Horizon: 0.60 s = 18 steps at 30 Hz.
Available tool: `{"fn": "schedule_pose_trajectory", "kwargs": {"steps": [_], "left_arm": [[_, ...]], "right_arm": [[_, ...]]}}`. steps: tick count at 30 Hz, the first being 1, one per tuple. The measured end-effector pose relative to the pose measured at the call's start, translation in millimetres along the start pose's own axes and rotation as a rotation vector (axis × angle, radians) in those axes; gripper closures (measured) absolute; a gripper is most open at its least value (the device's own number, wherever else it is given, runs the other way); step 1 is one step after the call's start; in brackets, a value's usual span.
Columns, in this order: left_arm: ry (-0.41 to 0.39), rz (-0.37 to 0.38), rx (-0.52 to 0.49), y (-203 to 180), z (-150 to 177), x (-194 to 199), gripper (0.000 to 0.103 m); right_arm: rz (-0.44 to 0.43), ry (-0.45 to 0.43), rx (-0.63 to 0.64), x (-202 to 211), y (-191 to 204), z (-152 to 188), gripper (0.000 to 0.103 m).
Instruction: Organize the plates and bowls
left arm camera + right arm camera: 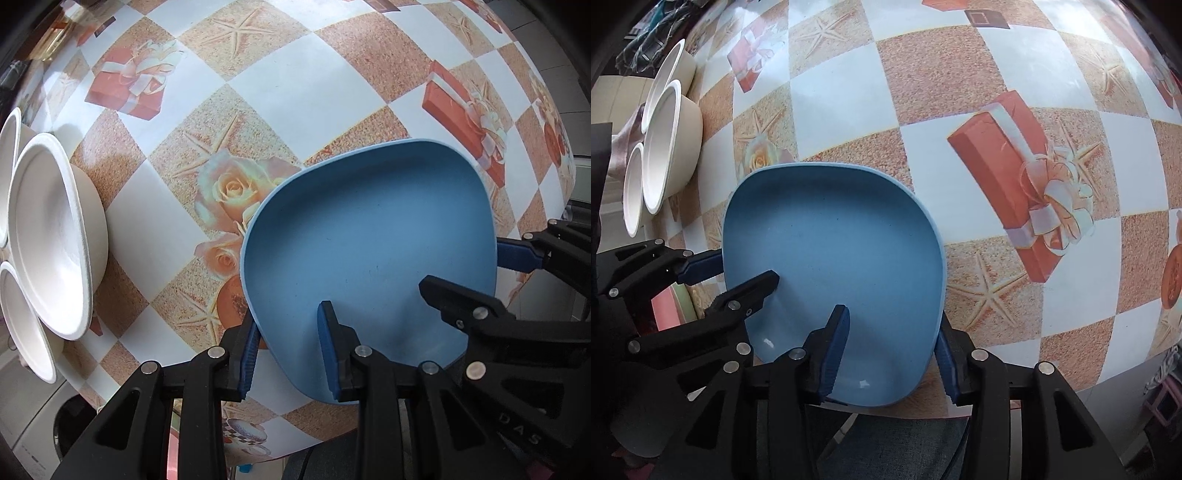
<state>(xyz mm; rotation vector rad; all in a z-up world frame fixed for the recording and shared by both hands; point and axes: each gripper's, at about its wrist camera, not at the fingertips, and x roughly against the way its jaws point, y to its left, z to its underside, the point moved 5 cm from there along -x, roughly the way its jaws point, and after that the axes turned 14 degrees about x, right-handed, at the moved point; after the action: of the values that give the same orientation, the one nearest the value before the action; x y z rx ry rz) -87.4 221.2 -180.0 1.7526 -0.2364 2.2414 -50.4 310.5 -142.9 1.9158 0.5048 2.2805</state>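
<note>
A light blue plate (369, 240) (831, 251) lies low over the checked tablecloth near the table's front edge. My left gripper (288, 347) is shut on its near-left rim, one pad outside and one inside. In the right wrist view the left gripper (746, 271) straddles the plate's left edge. My right gripper (890, 354) spans the near-right rim with its jaws wider; the inner pad stands over the plate's floor and does not press the rim. The left wrist view shows the right gripper (461, 267) at the plate's right edge. Three white bowls (48, 236) (661, 147) stand at the far left.
The tablecloth (295, 92) (849, 110) has white and sandy squares with printed gift boxes, roses and starfish. The table's front edge runs just below both grippers. A person's jeans (905, 443) show under it. Something pink (665, 306) sits below the edge at left.
</note>
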Motion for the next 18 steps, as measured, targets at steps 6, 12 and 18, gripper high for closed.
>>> {"fn": "schedule_pose_trajectory", "kwargs": {"steps": [6,12,18], "left_arm": [[0.009,-0.009,-0.003,-2,-2,2,0.069],[0.013,-0.012,-0.002,-2,-2,4,0.069],[0.015,-0.023,-0.01,-2,-1,3,0.068]], "right_arm": [[-0.017,-0.01,-0.009,-11,15,-1,0.056],[-0.039,-0.025,-0.026,-21,20,-6,0.055],[-0.051,-0.034,-0.032,3,-3,8,0.055]]}}
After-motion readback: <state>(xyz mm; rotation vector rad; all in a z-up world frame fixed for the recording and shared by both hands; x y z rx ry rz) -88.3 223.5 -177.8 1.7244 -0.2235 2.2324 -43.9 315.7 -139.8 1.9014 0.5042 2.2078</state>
